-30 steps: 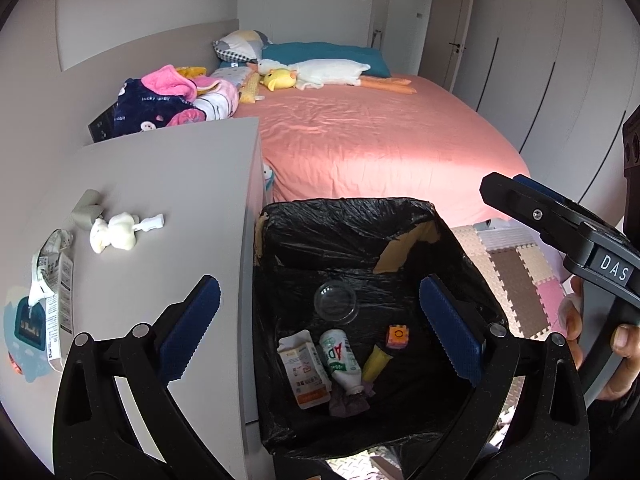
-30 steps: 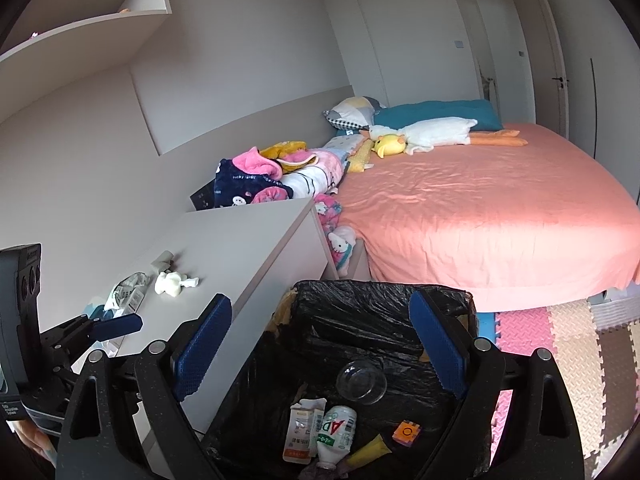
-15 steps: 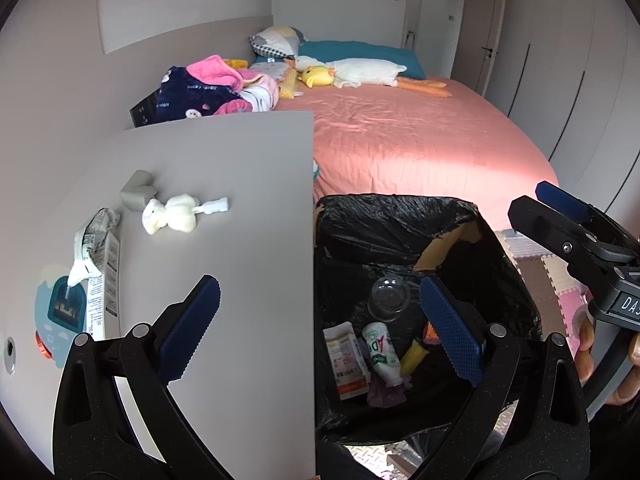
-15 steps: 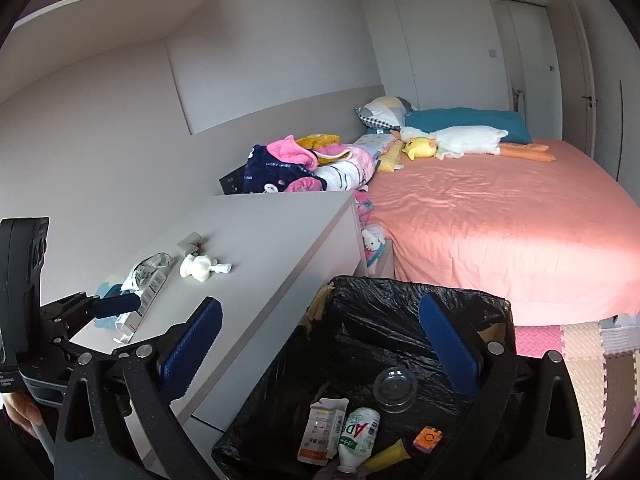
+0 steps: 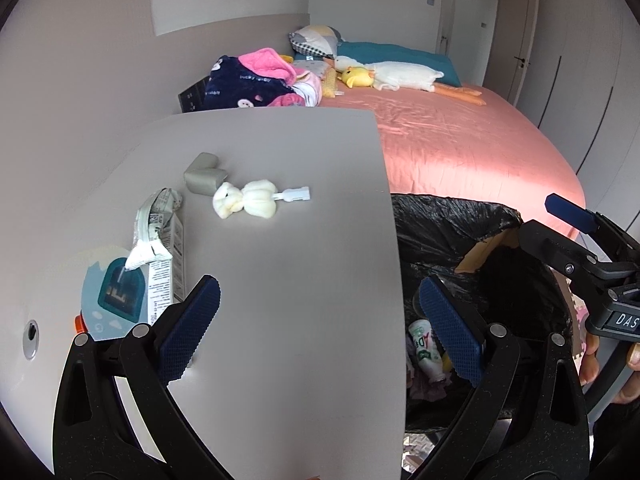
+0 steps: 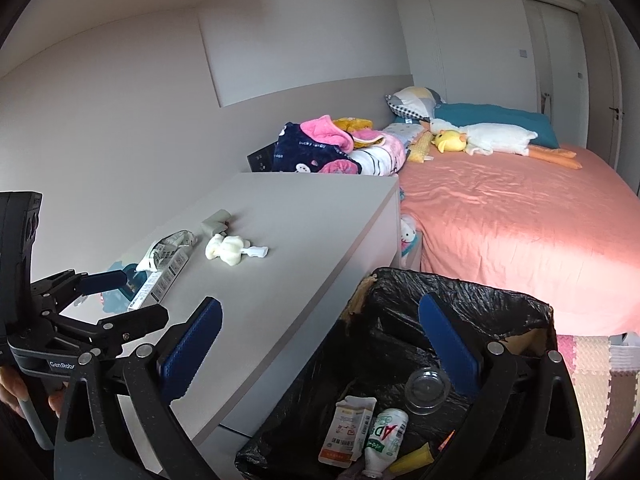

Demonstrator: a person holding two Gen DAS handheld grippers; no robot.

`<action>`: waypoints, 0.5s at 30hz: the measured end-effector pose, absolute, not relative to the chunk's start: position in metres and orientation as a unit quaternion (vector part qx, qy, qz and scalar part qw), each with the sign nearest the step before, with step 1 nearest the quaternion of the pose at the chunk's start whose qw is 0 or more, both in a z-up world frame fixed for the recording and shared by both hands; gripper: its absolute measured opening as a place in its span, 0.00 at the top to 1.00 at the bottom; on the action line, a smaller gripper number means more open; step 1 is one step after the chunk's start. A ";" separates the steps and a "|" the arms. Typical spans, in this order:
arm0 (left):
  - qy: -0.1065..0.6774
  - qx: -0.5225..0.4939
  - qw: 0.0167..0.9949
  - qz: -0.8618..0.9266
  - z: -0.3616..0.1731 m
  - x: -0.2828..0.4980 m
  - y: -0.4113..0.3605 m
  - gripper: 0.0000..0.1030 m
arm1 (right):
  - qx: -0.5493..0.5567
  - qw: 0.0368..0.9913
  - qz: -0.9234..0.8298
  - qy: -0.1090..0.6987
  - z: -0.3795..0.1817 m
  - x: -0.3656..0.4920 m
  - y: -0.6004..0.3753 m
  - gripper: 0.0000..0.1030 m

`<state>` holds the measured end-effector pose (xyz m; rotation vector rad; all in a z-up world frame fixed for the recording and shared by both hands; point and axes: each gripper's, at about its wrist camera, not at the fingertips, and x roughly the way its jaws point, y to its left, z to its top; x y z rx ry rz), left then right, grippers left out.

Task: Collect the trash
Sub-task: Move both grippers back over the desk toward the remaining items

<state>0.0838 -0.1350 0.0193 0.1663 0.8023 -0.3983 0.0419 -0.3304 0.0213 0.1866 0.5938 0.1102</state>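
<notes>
A grey cabinet top (image 5: 280, 280) (image 6: 312, 232) holds a crumpled white tissue wad (image 5: 246, 200) (image 6: 226, 249), a torn white wrapper on a small carton (image 5: 160, 240) (image 6: 162, 264) and a grey corner piece (image 5: 204, 178). A bin with a black liner (image 5: 460, 232) (image 6: 460, 300) stands right of the cabinet, holding a white bottle (image 6: 382, 438), a carton (image 6: 348, 432) and a clear lid (image 6: 426, 390). My left gripper (image 5: 316, 328) is open and empty over the cabinet's near edge. My right gripper (image 6: 316, 348) is open and empty above the bin's left rim.
A bed with a pink sheet (image 5: 460, 136) (image 6: 520, 220) lies beyond the bin, with plush toys and a heap of clothes (image 5: 256, 80) at its head. A blue round sticker (image 5: 108, 300) is on the cabinet. Foam floor mats (image 6: 600, 364) lie at the right.
My left gripper has swung left from over the bin to over the cabinet top. The right gripper has shifted left too, toward the bin's left rim. Both stay open.
</notes>
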 end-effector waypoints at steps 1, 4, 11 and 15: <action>0.387 0.078 0.899 -0.189 0.020 0.085 -0.131 0.06 | 0.090 0.950 0.057 0.293 0.021 0.044 -0.327 0.05; 0.387 0.076 0.901 -0.182 0.020 0.089 -0.120 0.06 | 0.085 0.949 0.065 0.297 0.019 0.051 -0.317 0.05; 0.390 0.073 0.904 -0.160 0.019 0.101 -0.094 0.06 | 0.074 0.944 0.079 0.312 0.009 0.067 -0.297 0.05; 0.389 0.070 0.907 -0.148 0.020 0.107 -0.078 0.06 | 0.066 0.941 0.084 0.320 0.005 0.077 -0.287 0.05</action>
